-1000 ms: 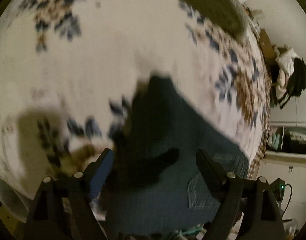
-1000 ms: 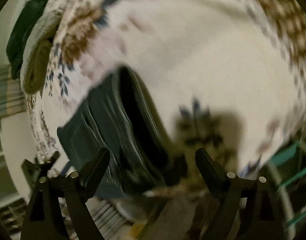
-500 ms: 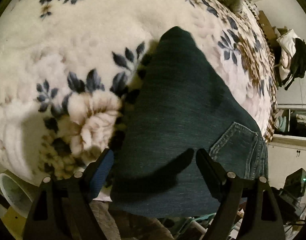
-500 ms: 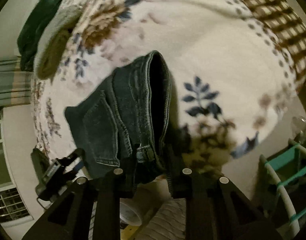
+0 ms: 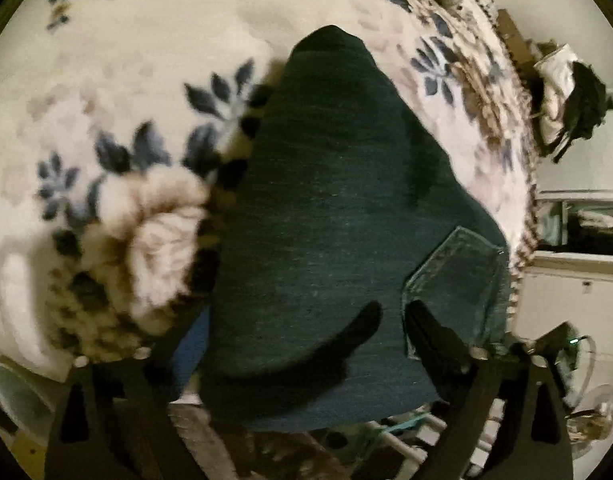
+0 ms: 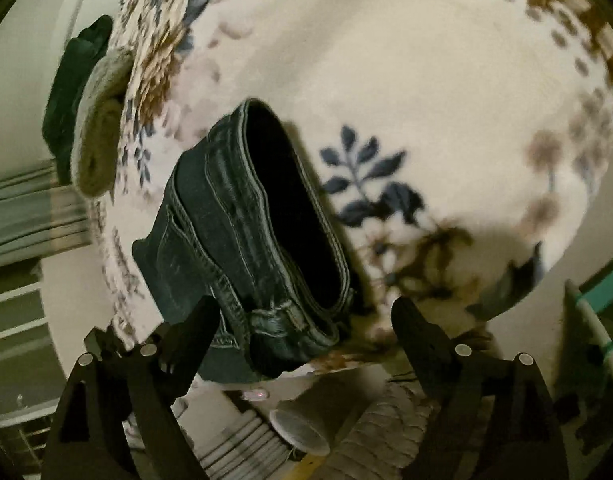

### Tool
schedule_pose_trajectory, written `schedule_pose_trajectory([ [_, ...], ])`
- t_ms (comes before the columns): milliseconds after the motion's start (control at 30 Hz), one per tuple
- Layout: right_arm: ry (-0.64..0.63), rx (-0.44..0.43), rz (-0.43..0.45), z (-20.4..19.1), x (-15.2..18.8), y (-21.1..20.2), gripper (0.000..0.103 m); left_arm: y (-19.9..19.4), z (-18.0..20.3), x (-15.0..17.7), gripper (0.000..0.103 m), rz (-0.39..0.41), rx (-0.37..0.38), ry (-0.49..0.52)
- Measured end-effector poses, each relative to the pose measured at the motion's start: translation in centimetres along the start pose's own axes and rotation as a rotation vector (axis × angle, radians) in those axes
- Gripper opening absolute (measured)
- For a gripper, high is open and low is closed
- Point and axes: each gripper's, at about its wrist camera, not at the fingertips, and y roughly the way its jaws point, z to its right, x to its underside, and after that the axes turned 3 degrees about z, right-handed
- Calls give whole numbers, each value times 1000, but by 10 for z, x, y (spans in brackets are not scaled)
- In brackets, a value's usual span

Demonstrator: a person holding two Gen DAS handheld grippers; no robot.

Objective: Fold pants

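Dark blue jeans (image 5: 330,240) lie folded on a cream floral blanket (image 5: 138,64), a back pocket (image 5: 458,284) facing up at the near right. My left gripper (image 5: 302,320) is open above the near edge of the fold, holding nothing. In the right wrist view the jeans (image 6: 242,240) show their stacked waistband end, with a dark gap between the layers. My right gripper (image 6: 304,322) is open, its jaws on either side of that near end, not touching it.
Rolled green and dark clothes (image 6: 94,128) lie at the blanket's far edge. A white cup (image 6: 302,428) and a teal and white rack (image 6: 598,344) sit below the bed edge. A chair with clothes (image 5: 566,84) stands beyond the bed.
My right gripper, shut on the waistband end half a second ago, has opened and let go. My left gripper stayed open and hovers over the fold.
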Motion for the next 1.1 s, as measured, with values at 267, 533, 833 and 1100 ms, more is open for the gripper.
schedule_pose_trajectory([
  [267,4,-160,-75,9,-4,58,103,15,-13,-15,103,-5,81,-68],
  [533,18,-324,-75,7,-10,72,103,32,-10,-20,103,-16,114,-29],
  [833,37,-296,25,17,0,67,52,24,-14,-17,96,12,124,-34],
  [1100,13,-246,49,-4,4,54,42,-3,-13,-3,28,68,84,17],
])
